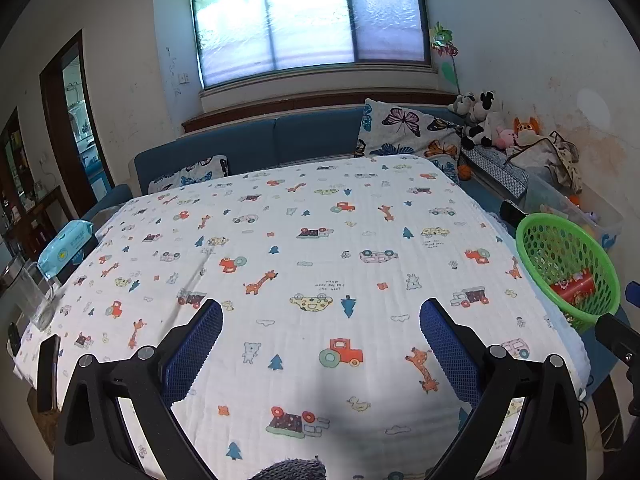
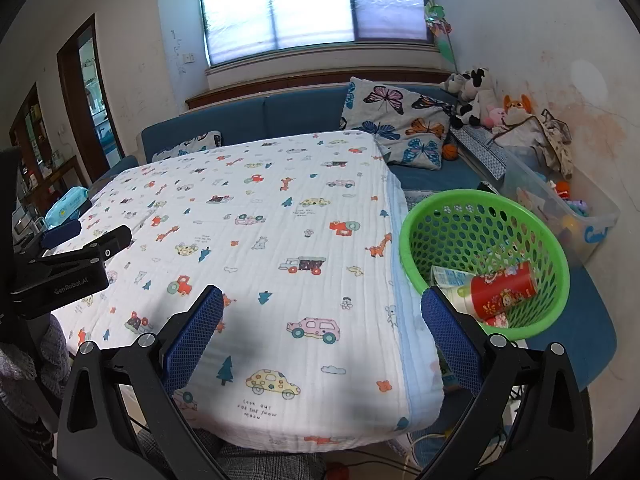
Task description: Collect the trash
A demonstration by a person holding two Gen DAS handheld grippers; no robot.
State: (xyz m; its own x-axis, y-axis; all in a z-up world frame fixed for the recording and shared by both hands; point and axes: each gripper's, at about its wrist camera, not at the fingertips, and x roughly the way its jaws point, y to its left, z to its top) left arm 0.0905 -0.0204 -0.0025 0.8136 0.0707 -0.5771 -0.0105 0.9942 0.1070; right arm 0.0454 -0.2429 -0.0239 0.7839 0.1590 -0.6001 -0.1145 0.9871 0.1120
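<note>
The table (image 2: 280,240), draped in a white cloth printed with cars and giraffes, is the landmark here; its top shows no loose litter in either view, which suggests the collecting is largely done. Behind the table runs a blue sofa (image 2: 280,120) with butterfly cushions. Off the table's right edge, lower than the tabletop, sits the green basket (image 2: 544,248), placed where waste can be dropped in easily. Inside the basket lie the trash items: a red printed can (image 2: 504,290) on its side and a white and blue packet (image 2: 450,278) beside it. At the table's left edge rests a blue wipes pack (image 1: 66,246), with a clear jug (image 1: 34,296) near it. Above the table's near edge the left gripper (image 1: 320,344) and the right gripper (image 2: 322,336) both hover spread wide, holding nothing.
</note>
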